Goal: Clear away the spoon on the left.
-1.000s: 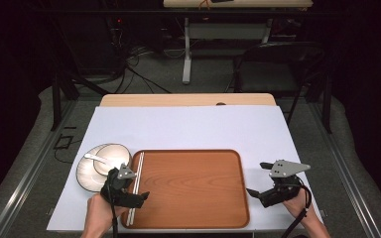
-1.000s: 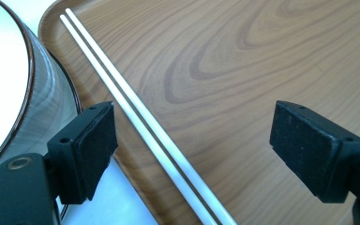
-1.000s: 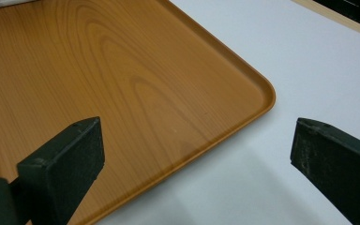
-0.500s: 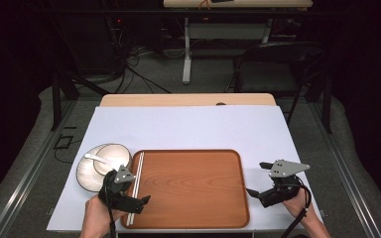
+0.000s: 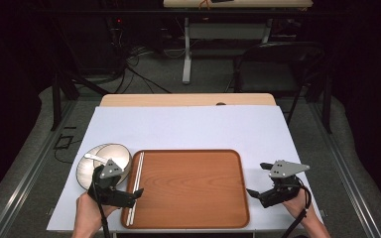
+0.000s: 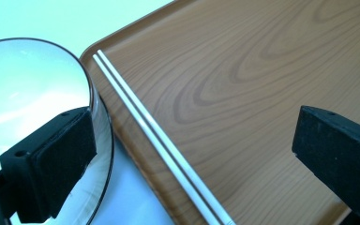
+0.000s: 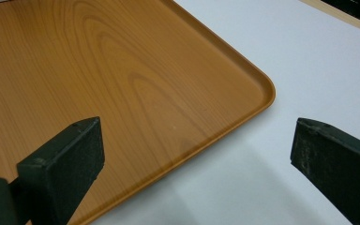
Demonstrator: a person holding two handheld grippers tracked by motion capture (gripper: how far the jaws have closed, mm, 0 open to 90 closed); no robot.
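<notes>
Since a second ago my left gripper [image 5: 129,194] has lifted a little off the pair of thin white chopsticks [image 5: 135,186], its jaws just opening wide with nothing between them. The chopsticks lie side by side along the left edge of the rectangular brown wooden tray [image 5: 193,188], just below the jaws, at the tray's nine o'clock. The round white bowl [image 5: 92,166] sits just beside, at ten o'clock. My right gripper [image 5: 255,179] hangs open and empty at the tray's four o'clock corner.
</notes>
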